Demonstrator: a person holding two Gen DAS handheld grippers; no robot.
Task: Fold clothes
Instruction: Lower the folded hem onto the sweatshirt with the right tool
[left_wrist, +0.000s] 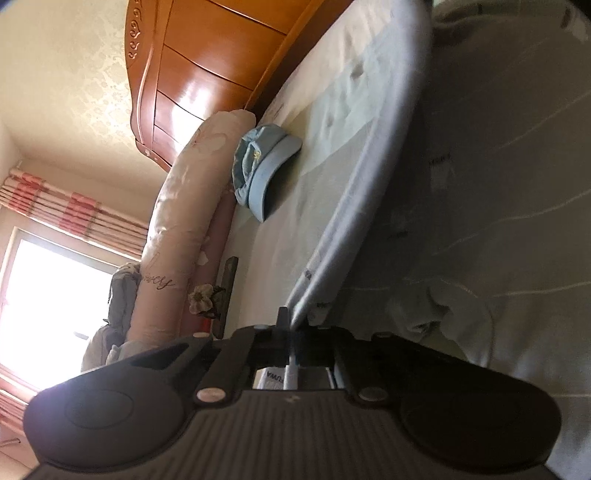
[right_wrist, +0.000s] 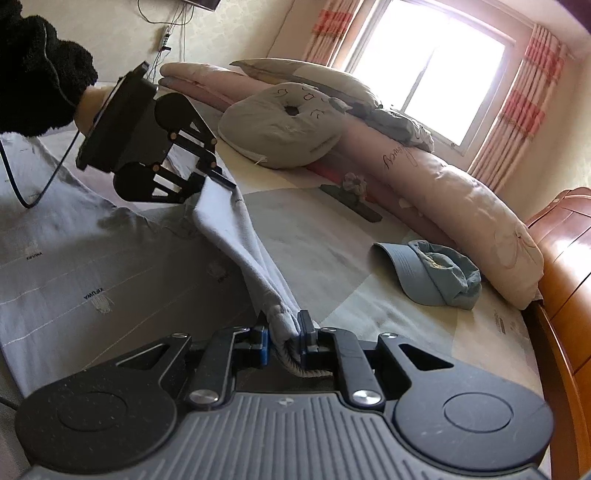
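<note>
Grey cloth is what we are gripping at two points, a pale grey garment (right_wrist: 236, 236) stretched taut between our two tools above the bed (right_wrist: 332, 251). Our right gripper (right_wrist: 284, 332) is clamping on a bunched, hemmed end of it, the fabric wadded between the blue-edged pads with a twisted cord hanging out just below. Our left gripper (right_wrist: 212, 181) is pinching the other end, its jaws drawn fully together on a thin edge of the cloth; in the left wrist view the same left gripper (left_wrist: 291, 332) is showing that edge squeezed flat between its closed fingers, with the garment (left_wrist: 351, 184) running away from it in a long band.

Between the two grips the garment is hanging in folds and twisting slightly, lifted off the mattress along most of its length. Beneath and beside it we are seeing a grey sheet (right_wrist: 74, 258) printed with small logos and thin white lines. A black fleecy sleeve (right_wrist: 33, 70) is reaching in behind the left tool.

Further along the bed a light blue cap (right_wrist: 424, 273) is lying well apart from the garment, near a long pink rolled quilt (right_wrist: 461, 206). A round grey cushion (right_wrist: 277, 129) is resting against the quilt. Beyond them a window (right_wrist: 436, 66) is glaring between red-striped curtains (right_wrist: 524, 110), and a wooden headboard (right_wrist: 569, 266) is edging the bed.
</note>
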